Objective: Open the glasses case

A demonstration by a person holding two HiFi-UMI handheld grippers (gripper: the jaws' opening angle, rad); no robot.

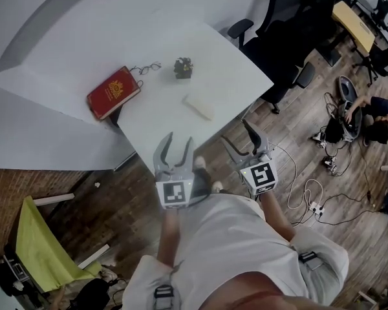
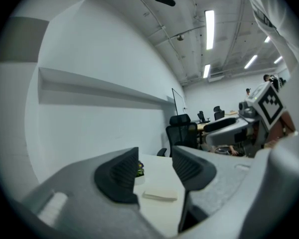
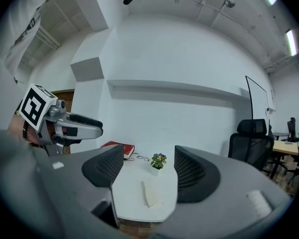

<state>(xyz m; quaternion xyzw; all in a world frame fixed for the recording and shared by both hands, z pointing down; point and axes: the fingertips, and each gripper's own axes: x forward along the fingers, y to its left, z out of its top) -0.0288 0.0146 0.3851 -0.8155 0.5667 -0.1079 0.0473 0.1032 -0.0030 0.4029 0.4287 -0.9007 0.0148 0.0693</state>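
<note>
Standing on wood floor point(image 1: 281, 148), white table point(image 1: 181, 37) holds glasses case point(image 1: 199, 106); left gripper point(image 1: 180, 139) and right gripper point(image 1: 236, 132) gape empty

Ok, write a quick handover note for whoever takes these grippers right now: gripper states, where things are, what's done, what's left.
Left hand-held gripper: open, empty, at the table's near edge.
Right hand-held gripper: open, empty, beside it.
Glasses case: closed, lying on the white table ahead of both, untouched.
Done: nothing yet.
Left: reach the case, steady it, open the lid.
</note>
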